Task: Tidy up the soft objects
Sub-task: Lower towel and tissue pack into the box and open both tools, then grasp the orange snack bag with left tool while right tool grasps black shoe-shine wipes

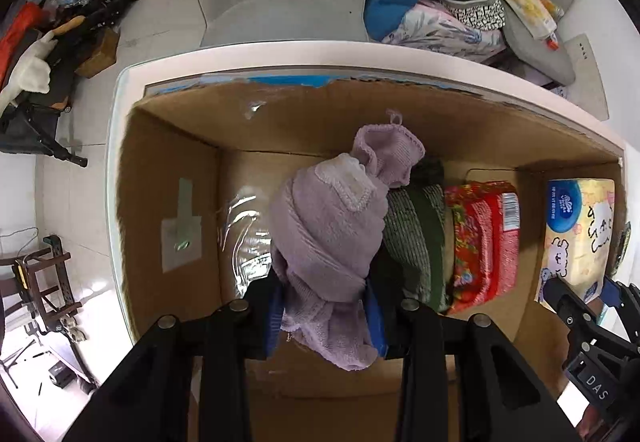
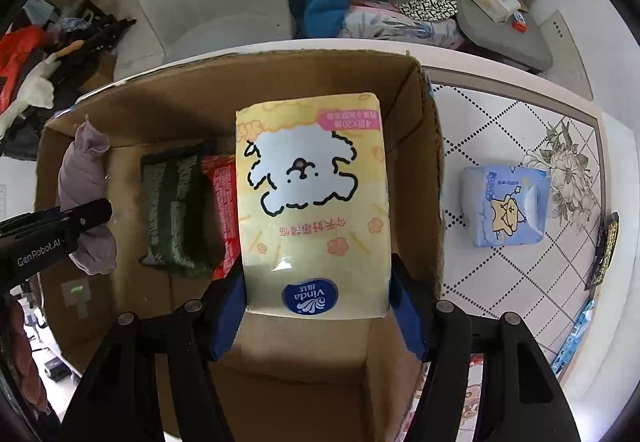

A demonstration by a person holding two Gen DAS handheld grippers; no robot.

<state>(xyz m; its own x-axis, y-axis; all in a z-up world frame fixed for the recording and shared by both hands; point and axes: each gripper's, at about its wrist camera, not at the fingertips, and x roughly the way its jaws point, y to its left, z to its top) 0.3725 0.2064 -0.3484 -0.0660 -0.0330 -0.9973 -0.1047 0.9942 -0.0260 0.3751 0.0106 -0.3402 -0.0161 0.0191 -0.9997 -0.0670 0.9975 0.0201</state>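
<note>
Packing is the step in hand: both grippers hang over the cardboard box (image 2: 420, 145), each carrying one soft item to go inside it. The left gripper (image 1: 326, 316) is clamped on a lilac knit cloth (image 1: 336, 226), which droops between its blue pads above the box's left half. The right gripper (image 2: 318, 316) is closed on a yellow tissue pack (image 2: 312, 201) printed with a fluffy white dog, held over the box's right end, close to its right wall.

On the box floor two items already lie side by side: a green ribbed cloth (image 1: 416, 238) and, touching it on the right, a red floral packet (image 1: 484, 238). The lilac cloth hangs just left of the green one, where bare cardboard shows; the yellow pack hangs right of the red packet.

Judging from this, the next move calls for lowering each item into its free slot and then opening the jaws, keeping the two grippers apart so they do not knock inside the box.

Counted: one box, two cloths, one red packet, one yellow tissue pack. One more soft thing, a blue tissue pack (image 2: 506, 207), sits outside the box to its right on the patterned surface (image 2: 520, 274), probably next to go in.
</note>
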